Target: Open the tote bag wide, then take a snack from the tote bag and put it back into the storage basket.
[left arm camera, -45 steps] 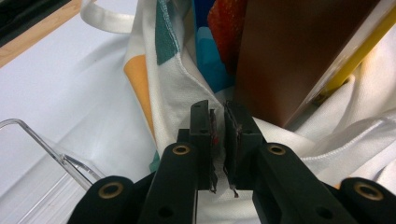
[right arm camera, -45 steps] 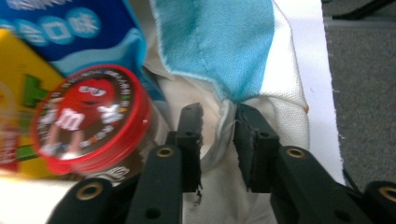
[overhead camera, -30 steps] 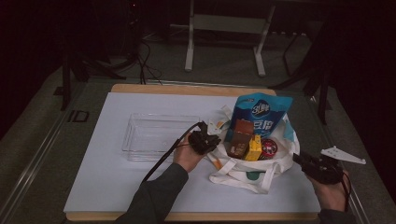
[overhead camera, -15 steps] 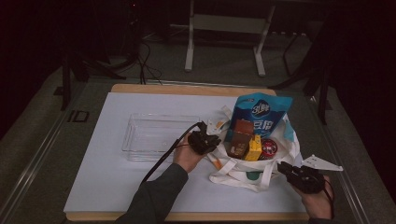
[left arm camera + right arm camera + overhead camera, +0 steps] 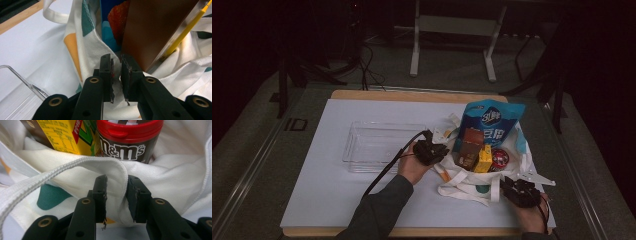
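Pinching the bag (image 5: pixel 472 182) rim mid-table with my left gripper (image 5: pixel 116 65), jaws clamped on cloth, I had my right gripper (image 5: pixel 116 188) just reopening astride the hem fold, unclamped; fabric looked soft, floppy, best held at that stitched hem.

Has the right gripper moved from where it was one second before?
Yes. The right gripper has come left, from beyond the table's right edge to the white bag's front rim, its jaws just opening again around that rim.

Table (image 5: pixel 337 200): clear tray (image 5: pixel 379 146), tote bag (image 5: pixel 472 180).
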Available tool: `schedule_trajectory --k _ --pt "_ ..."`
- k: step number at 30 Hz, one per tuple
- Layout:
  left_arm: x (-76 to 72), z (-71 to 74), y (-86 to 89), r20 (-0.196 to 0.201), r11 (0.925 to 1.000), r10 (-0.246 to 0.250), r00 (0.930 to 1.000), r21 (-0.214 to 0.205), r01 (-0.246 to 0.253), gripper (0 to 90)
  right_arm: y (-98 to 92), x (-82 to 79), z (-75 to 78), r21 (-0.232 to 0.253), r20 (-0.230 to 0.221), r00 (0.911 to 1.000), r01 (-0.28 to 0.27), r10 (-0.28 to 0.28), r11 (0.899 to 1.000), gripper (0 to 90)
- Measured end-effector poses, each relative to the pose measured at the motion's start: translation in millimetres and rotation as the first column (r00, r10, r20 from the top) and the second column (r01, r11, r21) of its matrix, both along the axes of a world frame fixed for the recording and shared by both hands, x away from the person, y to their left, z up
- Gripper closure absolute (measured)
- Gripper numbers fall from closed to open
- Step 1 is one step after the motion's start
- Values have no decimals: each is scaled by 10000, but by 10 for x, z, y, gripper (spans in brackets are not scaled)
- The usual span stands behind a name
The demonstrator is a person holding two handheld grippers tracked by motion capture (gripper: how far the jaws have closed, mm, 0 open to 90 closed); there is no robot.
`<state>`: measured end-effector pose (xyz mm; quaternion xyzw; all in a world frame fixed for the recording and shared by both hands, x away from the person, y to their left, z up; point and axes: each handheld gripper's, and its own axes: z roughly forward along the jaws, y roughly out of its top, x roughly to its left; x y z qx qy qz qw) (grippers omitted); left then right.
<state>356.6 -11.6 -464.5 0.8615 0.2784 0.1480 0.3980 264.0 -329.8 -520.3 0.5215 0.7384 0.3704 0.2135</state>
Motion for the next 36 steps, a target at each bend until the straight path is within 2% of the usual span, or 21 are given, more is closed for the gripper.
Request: schedule_trajectory --k 7,8,10,14,18,21,23,27,31,33,36 --pt "5 28 30 -23 9997 -36 10000 -222 36 766 16 -19 -45 28 218 9994 280 -281 9996 726" --pt "0 66 56 34 9991 -83 10000 -427 85 766 20 -21 -49 43 227 9992 315 -316 9995 726" --pt "-4 84 68 73 9987 -124 9999 -489 128 734 22 -26 -62 61 287 9990 351 -353 9994 725" --pt "-37 155 104 256 9969 -311 9992 -719 329 702 10 -29 -75 182 340 9989 309 -315 9994 725" --pt "-73 221 124 624 9936 -530 9966 -967 589 687 16 -28 -71 112 318 9990 323 -326 9994 726" --pt "-95 277 126 925 9914 -676 9934 -1056 773 729 17 -30 -75 97 347 9988 342 -345 9994 736" --pt "-97 289 111 1006 9917 -746 9921 -973 844 789 13 -29 -77 129 344 9988 355 -359 9993 743" --pt "-92 246 18 843 9911 -1097 9904 -659 1154 881 9 -33 -80 157 351 9988 350 -355 9993 745" --pt "-78 146 -101 495 9893 -1415 9887 -282 1430 889 7 -33 -81 206 348 9987 358 -365 9991 745" --pt "-66 99 -154 77 9848 -1725 9850 -185 1726 893 6 -33 -81 208 350 9988 348 -355 9992 745" --pt "-62 67 -208 -108 9801 -1981 9801 -106 1980 895 5 -34 -81 183 364 9988 315 -321 9993 745"
